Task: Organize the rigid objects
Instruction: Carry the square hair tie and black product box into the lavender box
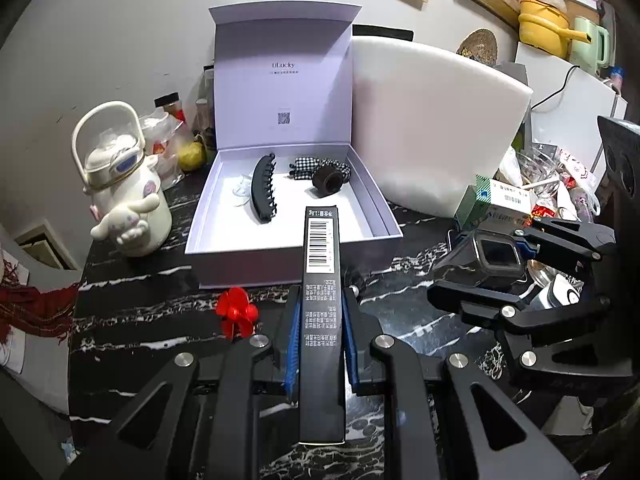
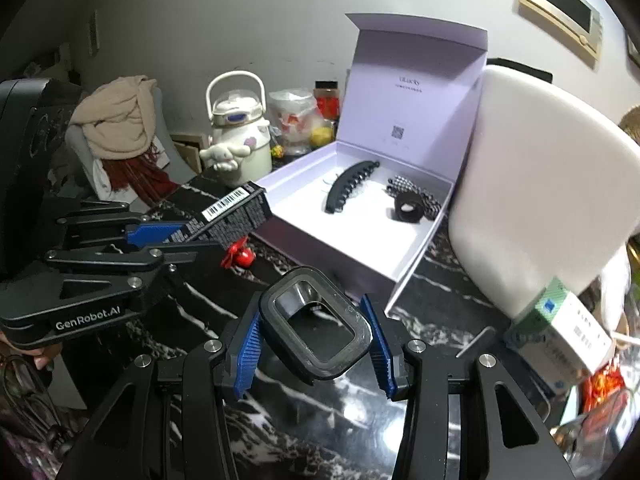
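Observation:
My left gripper (image 1: 322,304) is shut on a long black carton with a barcode (image 1: 321,280), held above the marble table, its far end over the front wall of the open lilac gift box (image 1: 288,264). The carton also shows in the right wrist view (image 2: 236,210). In the box lie a black hair claw (image 1: 264,188), a checked scrunchie (image 1: 308,168) and a dark ring roll (image 1: 327,182). My right gripper (image 2: 316,334) is shut on a dark rectangular frame-like case (image 2: 316,324), right of the box; the case also shows in the left wrist view (image 1: 494,258).
A red flower clip (image 1: 236,312) lies on the black marble table (image 1: 132,320) before the box. A white Cinnamoroll kettle (image 1: 124,196) stands left. A white foam board (image 1: 436,128) leans right of the box. Medicine boxes (image 1: 496,200) and clutter crowd the right.

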Available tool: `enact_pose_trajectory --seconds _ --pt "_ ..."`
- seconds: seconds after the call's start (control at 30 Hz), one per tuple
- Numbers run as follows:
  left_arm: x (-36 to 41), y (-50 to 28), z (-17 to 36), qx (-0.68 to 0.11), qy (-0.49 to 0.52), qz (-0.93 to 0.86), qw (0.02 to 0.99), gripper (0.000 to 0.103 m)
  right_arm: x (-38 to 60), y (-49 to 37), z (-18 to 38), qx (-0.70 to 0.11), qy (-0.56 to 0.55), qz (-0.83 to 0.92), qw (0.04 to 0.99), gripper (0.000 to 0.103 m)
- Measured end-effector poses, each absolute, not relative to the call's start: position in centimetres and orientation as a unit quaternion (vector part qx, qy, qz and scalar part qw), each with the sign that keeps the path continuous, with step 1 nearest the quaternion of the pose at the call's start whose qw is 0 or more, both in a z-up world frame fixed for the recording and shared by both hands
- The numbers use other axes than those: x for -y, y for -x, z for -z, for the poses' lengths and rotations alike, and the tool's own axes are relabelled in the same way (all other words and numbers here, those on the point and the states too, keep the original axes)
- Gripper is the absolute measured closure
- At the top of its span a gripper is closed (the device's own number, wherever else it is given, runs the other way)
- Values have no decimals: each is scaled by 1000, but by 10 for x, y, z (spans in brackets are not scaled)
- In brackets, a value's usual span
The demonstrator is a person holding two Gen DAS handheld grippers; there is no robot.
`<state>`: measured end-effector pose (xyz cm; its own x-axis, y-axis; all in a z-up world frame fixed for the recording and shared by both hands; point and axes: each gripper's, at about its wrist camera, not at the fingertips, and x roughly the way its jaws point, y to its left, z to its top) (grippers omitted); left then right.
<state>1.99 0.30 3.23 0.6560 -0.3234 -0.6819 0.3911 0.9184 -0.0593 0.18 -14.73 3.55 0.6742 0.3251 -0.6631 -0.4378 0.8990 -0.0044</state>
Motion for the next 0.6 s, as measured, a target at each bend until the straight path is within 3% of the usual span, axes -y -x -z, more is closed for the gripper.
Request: enact_pose_trajectory --seconds 0.6 --pt "-5 -62 -43 -360 -50 200 910 85 143 -50 -47 -338 77 -210 914 56"
